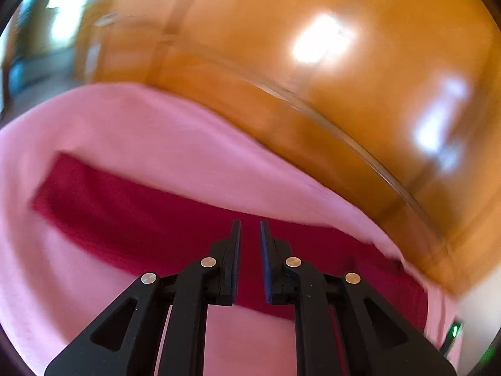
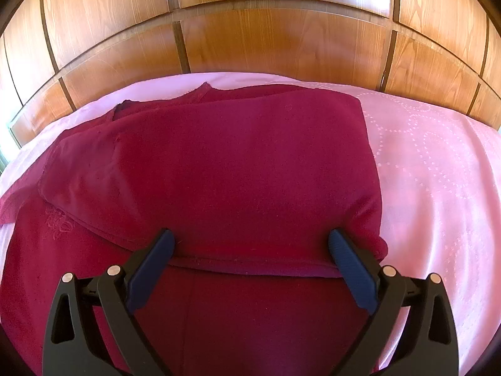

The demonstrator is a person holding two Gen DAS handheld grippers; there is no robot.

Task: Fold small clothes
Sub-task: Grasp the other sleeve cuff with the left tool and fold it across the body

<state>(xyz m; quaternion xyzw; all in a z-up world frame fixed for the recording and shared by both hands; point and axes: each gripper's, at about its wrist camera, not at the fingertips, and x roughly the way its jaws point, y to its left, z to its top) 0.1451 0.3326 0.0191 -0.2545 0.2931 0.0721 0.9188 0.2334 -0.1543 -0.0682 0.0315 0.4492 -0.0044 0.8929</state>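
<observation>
1. Folding is under way: the dark red garment [image 2: 238,163] lies on the pink sheet [image 2: 438,163] of a bed, one layer already doubled over another, its folded edge running across just ahead of the right gripper [image 2: 250,247].
2. The right jaws stand spread wide, one on each side of that edge and low over the cloth; no fabric is pinched between them. I judge they are placed there to steady or press the fold.
3. The left gripper [image 1: 250,228] has its jaws nearly pressed together, a thin gap showing between the tips. Red cloth shows beyond that gap, but whether any is pinched I cannot tell, as the picture is blurred.
4. The right view shows the whole fold, an embroidered patch to the left of the jaws, and the wooden panels [image 2: 266,40] behind the bed.
5. The left view shows only a red strip [image 1: 141,206] framed by pink sheet, with the panels smeared; it adds nothing sharp about the fold.
</observation>
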